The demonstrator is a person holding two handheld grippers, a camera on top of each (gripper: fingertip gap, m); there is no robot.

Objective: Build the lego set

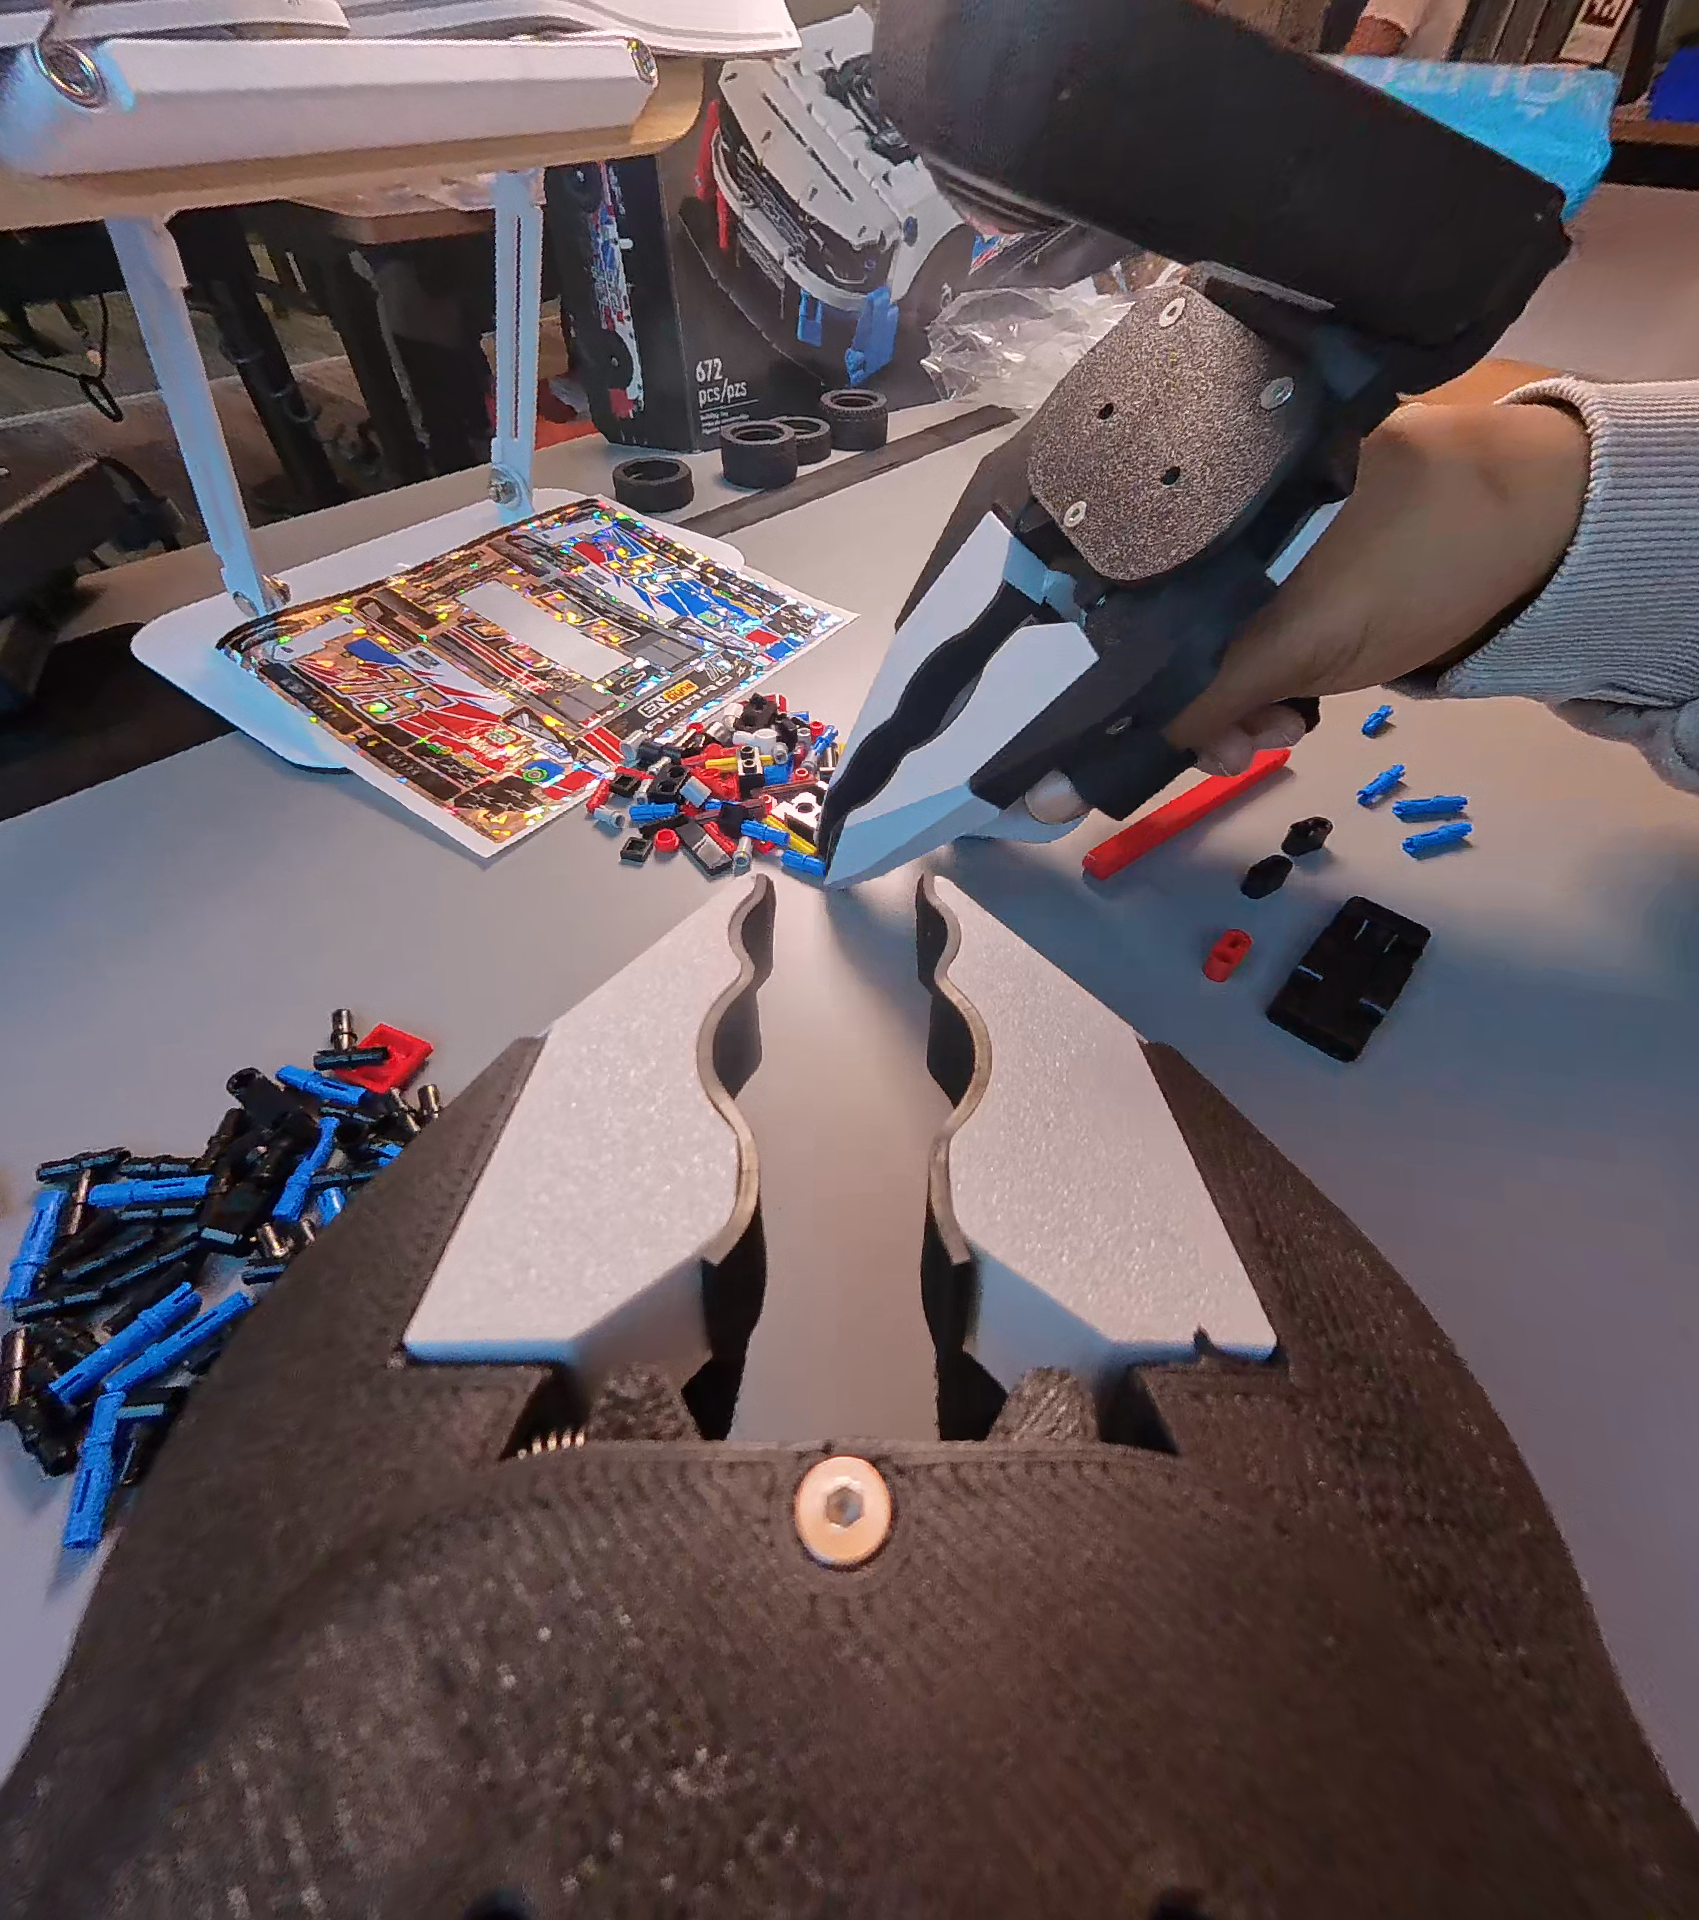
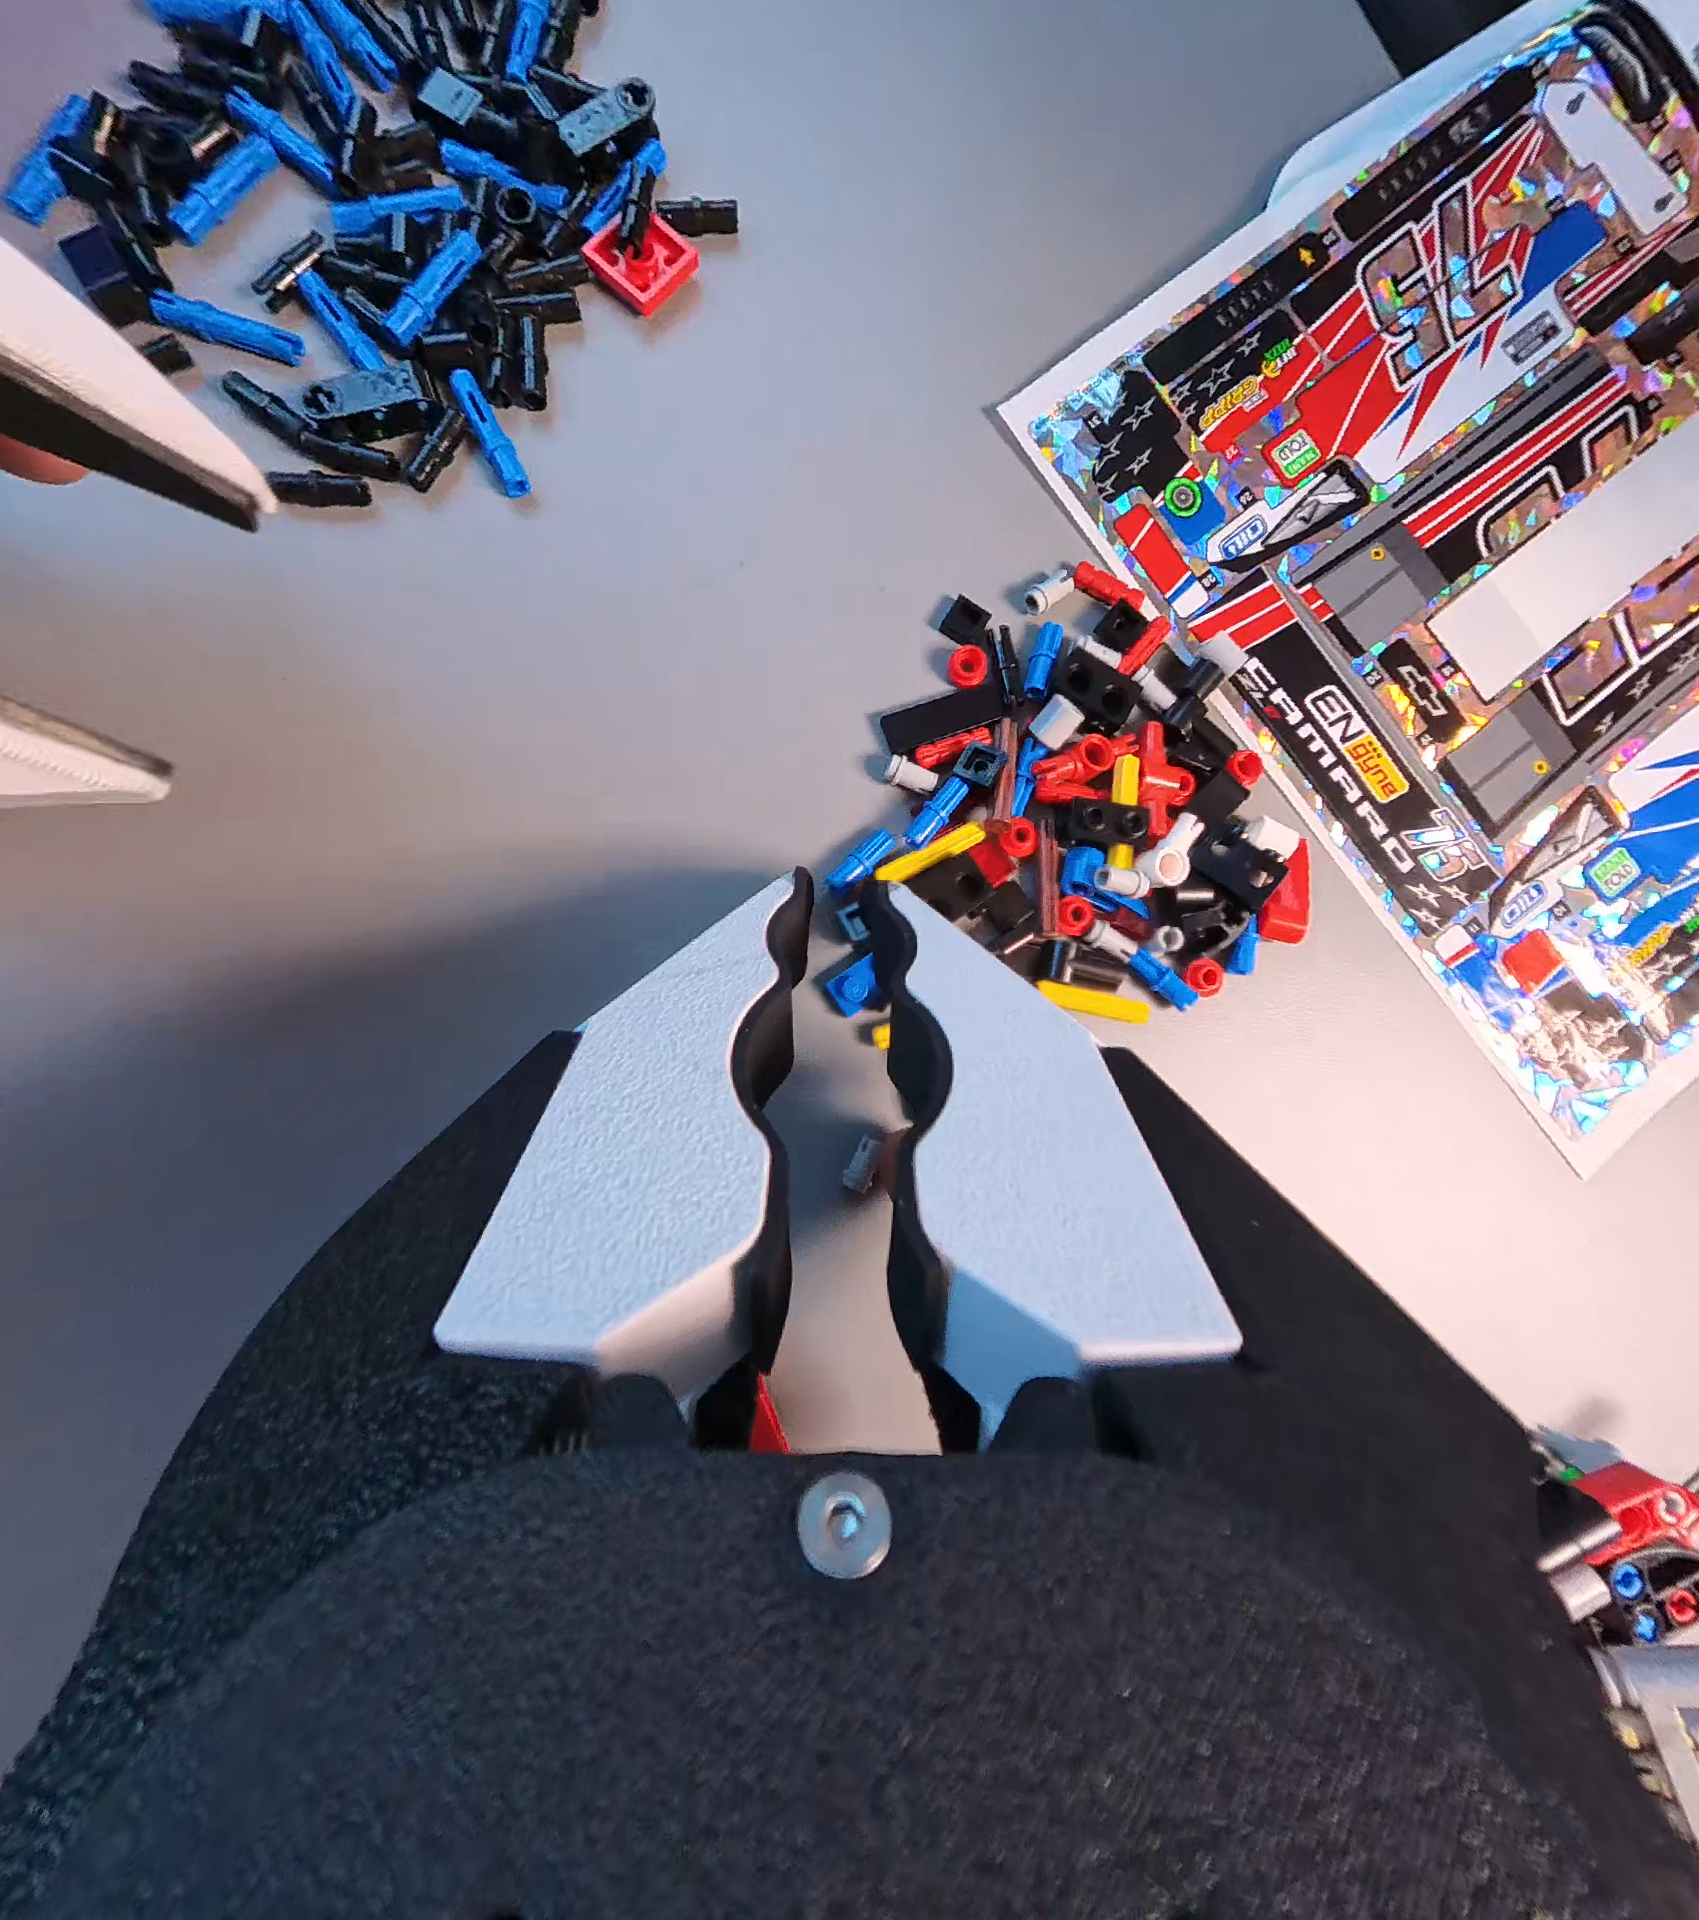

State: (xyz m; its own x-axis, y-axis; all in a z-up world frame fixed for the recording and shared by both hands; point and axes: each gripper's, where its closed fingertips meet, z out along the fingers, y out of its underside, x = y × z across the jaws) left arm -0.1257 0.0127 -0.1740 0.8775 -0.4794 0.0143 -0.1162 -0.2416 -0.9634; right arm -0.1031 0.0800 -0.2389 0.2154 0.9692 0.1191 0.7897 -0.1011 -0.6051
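Dozens of tiny mixed red, black, blue and yellow lego bits sit packed tight, so the right black-and-white two-finger gripper, jaws a narrow gap apart w/ nothing pinched, could nudge neighbours, scatter the heap or grab the wrong pc; the small blue square plate just behind the tips could skid off. In the right wrist view the heap lies centre-right, touching the tips at its near-left edge, against the holographic sticker sheet. The left gripper hangs spread and empty over bare grey table; blue-and-black pin pile lower left.

Both wrist views look down close at the table, sharing perhaps the mixed brick pile.
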